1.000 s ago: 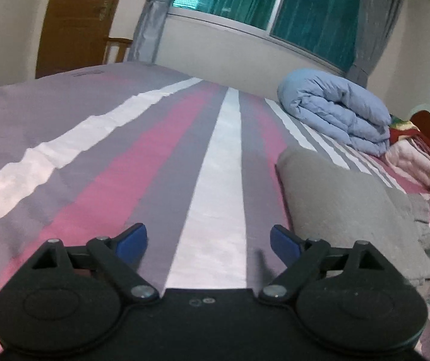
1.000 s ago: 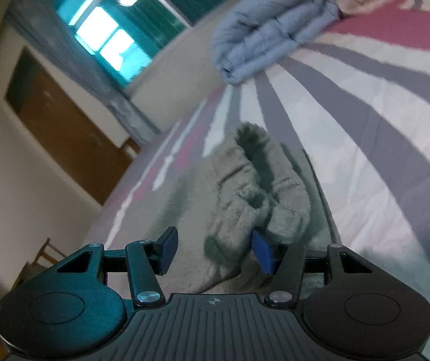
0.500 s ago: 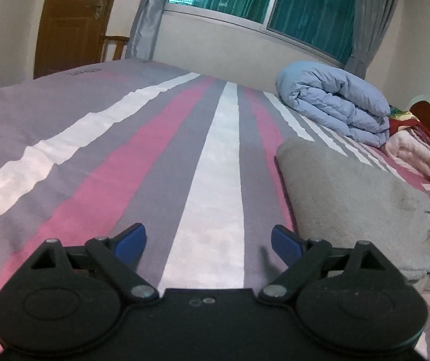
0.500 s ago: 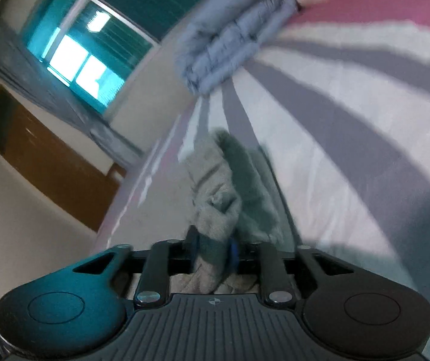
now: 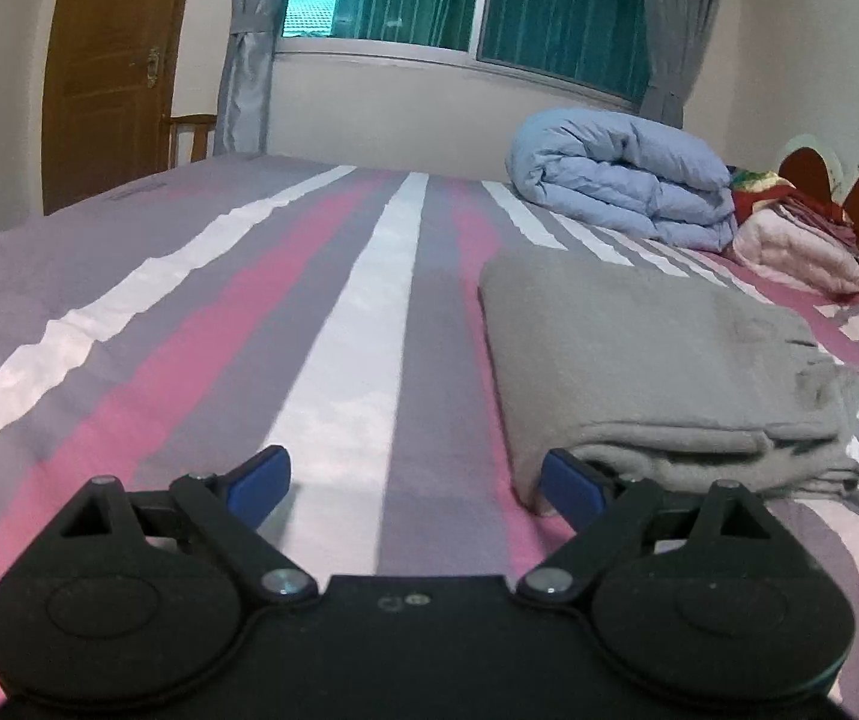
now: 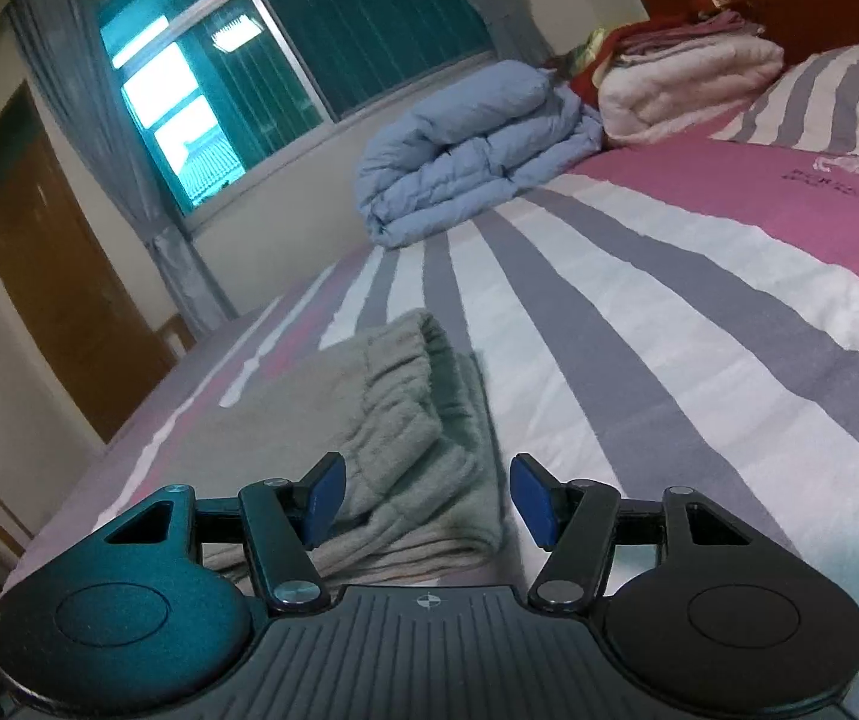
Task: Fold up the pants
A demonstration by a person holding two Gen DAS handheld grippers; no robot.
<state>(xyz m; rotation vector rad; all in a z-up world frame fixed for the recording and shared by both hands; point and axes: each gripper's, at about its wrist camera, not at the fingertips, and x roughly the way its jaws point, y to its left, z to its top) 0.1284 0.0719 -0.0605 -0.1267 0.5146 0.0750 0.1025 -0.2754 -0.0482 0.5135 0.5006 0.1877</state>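
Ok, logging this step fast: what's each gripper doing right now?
Left gripper: open, holding nothing, beside the folded pants.
Right gripper: open, holding nothing, at the pants' waistband end.

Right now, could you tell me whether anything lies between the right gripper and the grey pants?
Nothing visible does. The right gripper is open just short of the folded pants, with only striped bedsheet around.

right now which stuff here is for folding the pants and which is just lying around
For the job: grey pants, left gripper, right gripper.

Lying about: blue duvet, pink blanket, pillow, chair.
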